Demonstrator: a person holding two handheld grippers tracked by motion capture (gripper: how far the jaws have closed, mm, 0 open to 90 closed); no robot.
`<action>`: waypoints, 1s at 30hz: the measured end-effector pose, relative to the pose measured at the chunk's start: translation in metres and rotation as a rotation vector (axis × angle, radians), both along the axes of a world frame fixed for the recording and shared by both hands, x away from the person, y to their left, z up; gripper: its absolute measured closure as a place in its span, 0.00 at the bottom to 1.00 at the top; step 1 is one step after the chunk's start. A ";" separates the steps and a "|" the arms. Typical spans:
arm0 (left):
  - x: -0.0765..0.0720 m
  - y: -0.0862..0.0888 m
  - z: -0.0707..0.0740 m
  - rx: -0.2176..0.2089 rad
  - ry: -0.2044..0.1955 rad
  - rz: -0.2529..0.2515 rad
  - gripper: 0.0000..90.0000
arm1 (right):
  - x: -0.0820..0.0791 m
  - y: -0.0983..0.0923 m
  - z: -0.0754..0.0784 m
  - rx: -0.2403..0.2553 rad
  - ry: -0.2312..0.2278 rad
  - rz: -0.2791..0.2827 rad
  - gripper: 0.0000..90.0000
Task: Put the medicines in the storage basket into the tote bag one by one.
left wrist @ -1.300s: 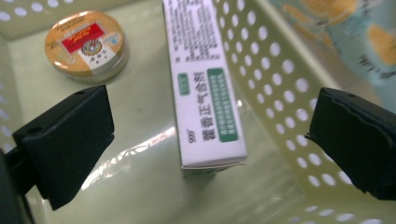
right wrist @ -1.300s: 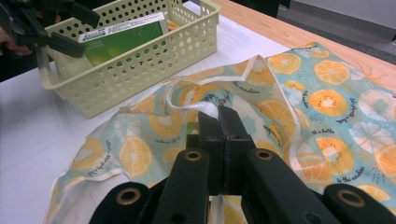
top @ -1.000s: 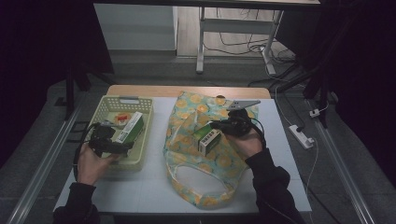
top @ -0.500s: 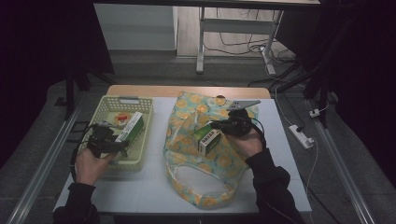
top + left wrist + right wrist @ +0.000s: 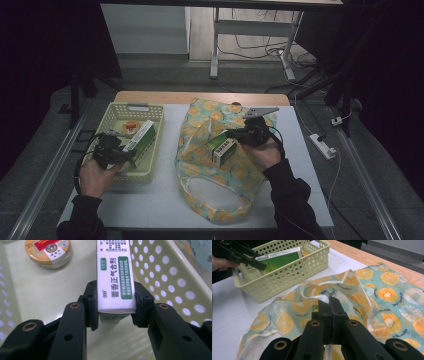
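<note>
Left gripper [image 5: 115, 303] has just been closing, now pinching the medicine box [image 5: 114, 275] to lift it from the basket [image 5: 150, 170]; right gripper [image 5: 329, 305], at 3 o'clock, is clamping the orange-print bag [image 5: 372, 302] open.

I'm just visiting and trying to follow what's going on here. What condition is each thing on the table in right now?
Left gripper: fingers have just closed onto the long box.
Long box: gripped at one end, inside the basket.
Basket: upright on the table.
Round tin: lid on, lying in the basket.
Right gripper: fingers shut, pinching the bag's edge.
Fruit-print bag: lying on the table.
Small green box: at the bag's opening.
</note>
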State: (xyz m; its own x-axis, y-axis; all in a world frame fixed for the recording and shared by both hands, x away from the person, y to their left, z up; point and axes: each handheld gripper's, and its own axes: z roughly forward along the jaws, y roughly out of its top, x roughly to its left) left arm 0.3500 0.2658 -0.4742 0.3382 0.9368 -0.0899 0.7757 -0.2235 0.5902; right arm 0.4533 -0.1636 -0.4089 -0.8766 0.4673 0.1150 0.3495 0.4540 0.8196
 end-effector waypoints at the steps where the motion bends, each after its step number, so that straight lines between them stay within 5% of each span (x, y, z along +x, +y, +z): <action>1: 0.000 0.000 0.001 0.000 -0.002 0.000 0.69 | 0.000 0.000 0.000 0.000 0.000 0.000 0.99; 19: -0.020 0.016 0.035 -0.053 -0.149 -0.005 0.69 | 0.001 -0.002 0.001 0.005 -0.002 -0.009 0.99; 30: -0.028 0.012 0.052 -0.122 -0.179 -0.052 0.69 | 0.001 -0.002 0.001 0.004 -0.002 -0.010 0.99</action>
